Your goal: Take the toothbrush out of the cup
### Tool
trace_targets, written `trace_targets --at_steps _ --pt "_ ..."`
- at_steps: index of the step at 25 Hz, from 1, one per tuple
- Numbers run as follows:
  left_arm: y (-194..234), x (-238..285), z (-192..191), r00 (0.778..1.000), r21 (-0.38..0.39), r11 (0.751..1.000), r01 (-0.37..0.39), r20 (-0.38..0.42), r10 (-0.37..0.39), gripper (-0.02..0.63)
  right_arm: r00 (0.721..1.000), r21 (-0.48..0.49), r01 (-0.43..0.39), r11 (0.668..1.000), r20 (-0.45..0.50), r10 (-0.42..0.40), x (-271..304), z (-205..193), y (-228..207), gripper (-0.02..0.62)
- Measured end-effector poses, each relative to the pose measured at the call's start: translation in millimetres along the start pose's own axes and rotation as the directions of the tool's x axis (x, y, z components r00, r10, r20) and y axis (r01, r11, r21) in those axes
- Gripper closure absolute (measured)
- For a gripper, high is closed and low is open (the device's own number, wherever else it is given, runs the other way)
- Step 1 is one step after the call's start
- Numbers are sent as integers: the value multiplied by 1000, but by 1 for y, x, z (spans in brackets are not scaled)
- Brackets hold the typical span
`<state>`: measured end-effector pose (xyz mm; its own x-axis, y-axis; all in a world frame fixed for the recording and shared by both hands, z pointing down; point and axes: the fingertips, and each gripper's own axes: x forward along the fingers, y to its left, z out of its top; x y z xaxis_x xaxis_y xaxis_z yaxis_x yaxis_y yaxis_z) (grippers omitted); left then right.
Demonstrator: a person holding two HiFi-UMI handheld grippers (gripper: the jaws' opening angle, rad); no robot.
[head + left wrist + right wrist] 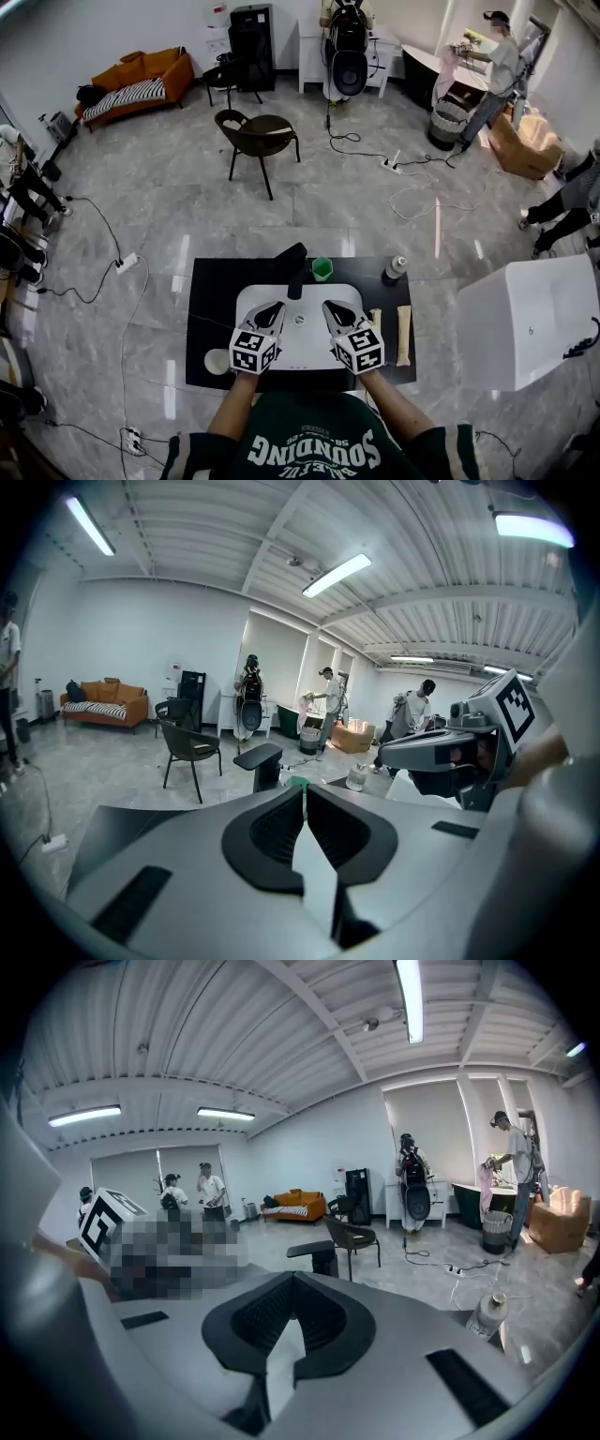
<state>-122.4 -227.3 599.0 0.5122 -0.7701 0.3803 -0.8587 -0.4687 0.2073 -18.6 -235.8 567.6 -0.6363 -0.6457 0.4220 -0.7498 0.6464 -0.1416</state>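
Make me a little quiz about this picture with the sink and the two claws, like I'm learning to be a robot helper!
1. True or false: the right claw is gripping the green cup.
2. Where is the cup? A) inside the white sink B) behind the sink, beside the black faucet C) on the floor.
3. In the head view, what stands on the table to the right of the cup?
Key: 1 false, that claw is shut and empty. 2 B. 3 a bottle.
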Motion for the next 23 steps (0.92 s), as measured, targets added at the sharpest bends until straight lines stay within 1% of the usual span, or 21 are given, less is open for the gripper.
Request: trace_targets --at_steps 23 --pt "-9 9 3 1000 5 1000 12 0 -12 594 1000 -1 -3 1000 -31 3 -5 -6 -8 555"
